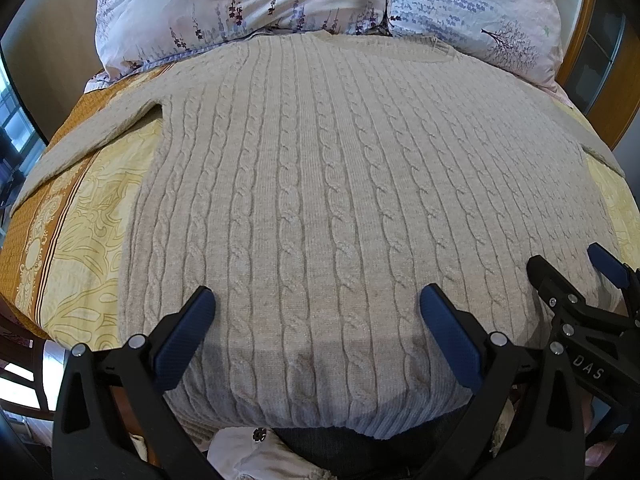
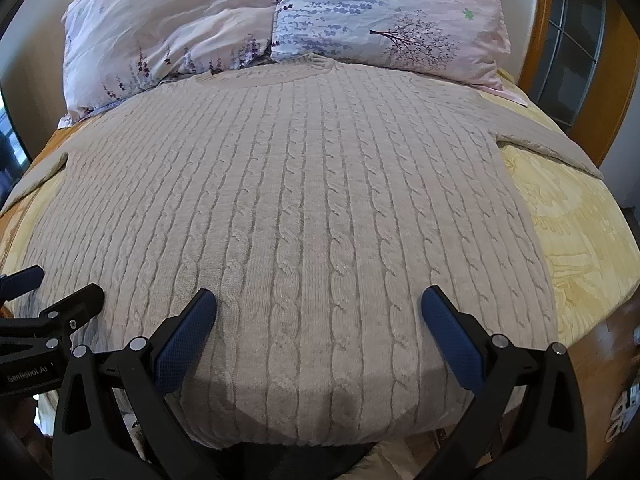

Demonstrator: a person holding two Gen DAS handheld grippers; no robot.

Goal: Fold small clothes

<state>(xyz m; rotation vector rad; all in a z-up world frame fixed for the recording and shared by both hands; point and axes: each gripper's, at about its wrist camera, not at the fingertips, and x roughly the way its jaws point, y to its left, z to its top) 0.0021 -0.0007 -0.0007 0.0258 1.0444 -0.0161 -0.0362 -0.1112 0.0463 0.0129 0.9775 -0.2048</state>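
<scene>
Overhead, both tools (image 1: 318,306) (image 2: 319,307) wide apart above sweater (image 1: 320,184).

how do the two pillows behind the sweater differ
The left pillow is mostly plain pink, with dark purple flower stalks along its lower edge; the right pillow has a pale blue blossom panel and a dark tree print. In the right wrist view the cable-knit sweater has its collar just below the seam where they meet. Both are pinkish, wrinkled and side by side.

I'm working in a home bedroom: a bed with a yellow patterned bedspread (image 1: 92,216) fills my view, and two floral pillows (image 2: 192,28) lie along the frame's top.
</scene>
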